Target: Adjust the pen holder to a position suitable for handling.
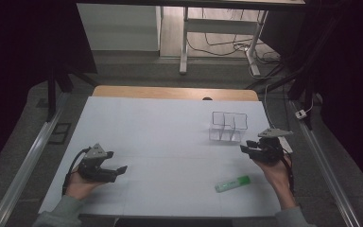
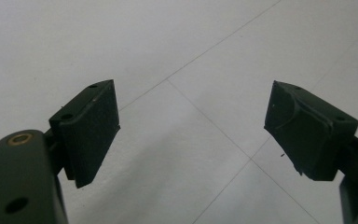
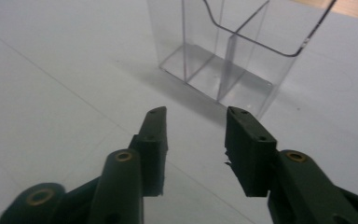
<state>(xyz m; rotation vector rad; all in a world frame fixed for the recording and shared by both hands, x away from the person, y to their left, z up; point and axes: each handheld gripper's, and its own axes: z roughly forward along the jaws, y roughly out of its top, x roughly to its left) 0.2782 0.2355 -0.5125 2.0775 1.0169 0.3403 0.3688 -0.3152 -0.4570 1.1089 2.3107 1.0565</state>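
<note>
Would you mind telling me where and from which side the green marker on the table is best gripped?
Grip the green marker around the middle of its barrel, coming straight down from above, jaws closing across its narrow width. It lies flat on the white table, angled, so only its top and long sides are free. The right gripper is nearer and stands open, so it probably suits best.

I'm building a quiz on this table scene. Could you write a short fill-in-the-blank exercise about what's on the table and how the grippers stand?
1. The marker lying near the right gripper is ____ in colour.
2. The clear organizer stands with its compartments ____.
3. The left gripper has its jaws ____ over the white table.

Missing words: green; empty; open
</note>
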